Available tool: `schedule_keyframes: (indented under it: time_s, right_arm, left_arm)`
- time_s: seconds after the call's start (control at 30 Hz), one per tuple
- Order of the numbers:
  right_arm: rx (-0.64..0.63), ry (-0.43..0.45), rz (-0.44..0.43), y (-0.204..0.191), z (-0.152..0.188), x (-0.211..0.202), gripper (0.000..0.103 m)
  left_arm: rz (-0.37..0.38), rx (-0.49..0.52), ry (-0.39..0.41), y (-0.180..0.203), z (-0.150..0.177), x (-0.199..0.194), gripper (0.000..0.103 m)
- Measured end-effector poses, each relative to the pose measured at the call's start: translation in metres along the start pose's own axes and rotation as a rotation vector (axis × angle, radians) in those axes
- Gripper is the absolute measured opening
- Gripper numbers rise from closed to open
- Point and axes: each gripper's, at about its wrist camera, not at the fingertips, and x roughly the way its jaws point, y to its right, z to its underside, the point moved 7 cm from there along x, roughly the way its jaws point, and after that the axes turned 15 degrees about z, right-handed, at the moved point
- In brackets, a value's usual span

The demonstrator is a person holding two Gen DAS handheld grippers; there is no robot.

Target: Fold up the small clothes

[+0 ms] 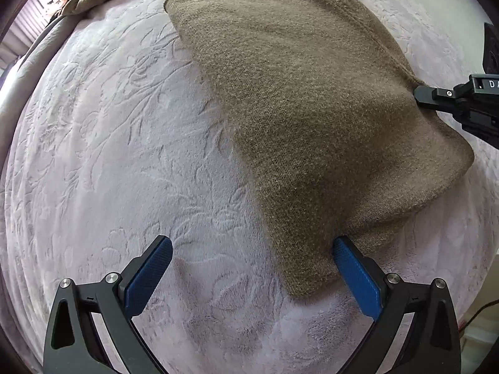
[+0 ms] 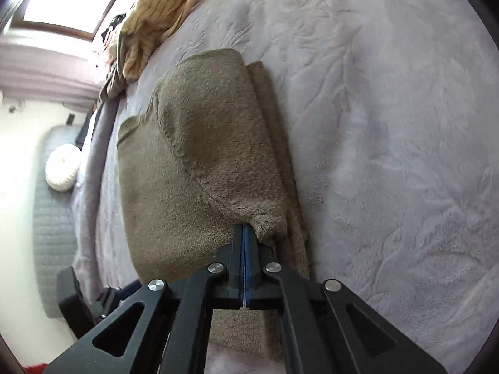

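Note:
A brown knit sweater (image 1: 312, 109) lies partly folded on a pale embossed bedspread (image 1: 109, 155). My left gripper (image 1: 252, 249) is open, its blue pads astride the sweater's near corner, the right pad touching the fabric. My right gripper (image 2: 244, 229) is shut on the sweater's (image 2: 199, 155) folded edge and holds it slightly raised. In the left wrist view the right gripper (image 1: 419, 95) shows at the sweater's right edge.
A heap of tan and olive clothes (image 2: 149, 15) lies at the bed's far edge under a window (image 2: 68, 0). A grey padded bench with a white round cushion (image 2: 62, 168) stands beside the bed. The bedspread (image 2: 389, 155) spreads right of the sweater.

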Motion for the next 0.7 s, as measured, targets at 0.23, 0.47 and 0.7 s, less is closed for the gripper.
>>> schedule_keyframes:
  time_s: [0.23, 0.47, 0.7]
  right_arm:
    - [0.011, -0.02, 0.025, 0.005, 0.017, -0.001, 0.0]
    - [0.007, -0.031, 0.041, 0.002, 0.017, 0.002, 0.0]
    - [0.009, -0.057, 0.056, -0.001, 0.021, 0.002, 0.0]
  left_arm:
    - [-0.029, -0.048, 0.021, 0.002, 0.0, -0.019, 0.103]
    - [-0.057, -0.118, 0.038, -0.012, -0.004, -0.04, 0.103]
    - [-0.051, -0.131, 0.037, -0.015, -0.011, -0.042, 0.103]
